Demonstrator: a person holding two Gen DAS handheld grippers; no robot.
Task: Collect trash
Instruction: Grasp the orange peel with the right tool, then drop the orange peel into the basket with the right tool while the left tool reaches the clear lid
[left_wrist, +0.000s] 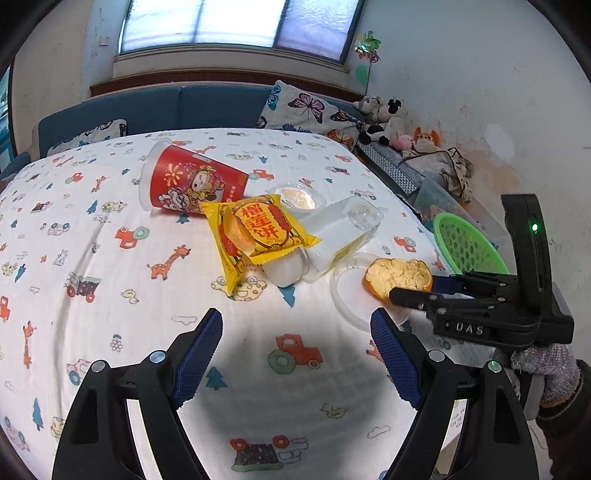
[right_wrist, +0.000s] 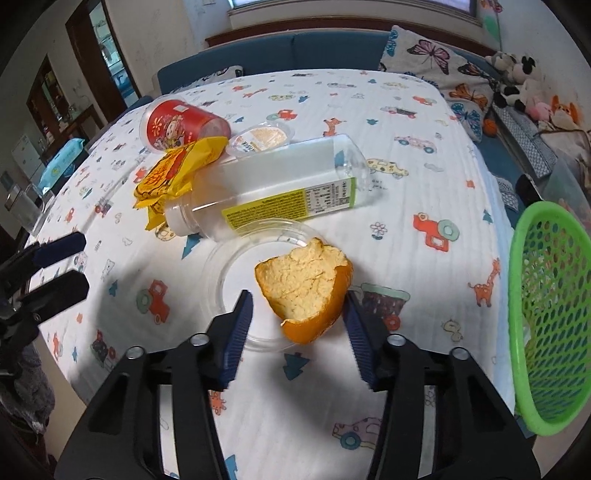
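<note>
A cartoon-print cloth (right_wrist: 424, 177) covers the table before you. Your right gripper (right_wrist: 299, 317) has its fingers spread around the orange peel (right_wrist: 306, 288), which rests on a clear plastic lid (right_wrist: 225, 273); whether the pads touch the peel is unclear. Your left gripper (left_wrist: 295, 350) hangs open over bare cloth. A green basket (right_wrist: 546, 317) sits at the table's right edge.

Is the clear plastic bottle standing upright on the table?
No, the clear plastic bottle lies on its side, with the yellow snack wrapper draped over its cap end.
</note>
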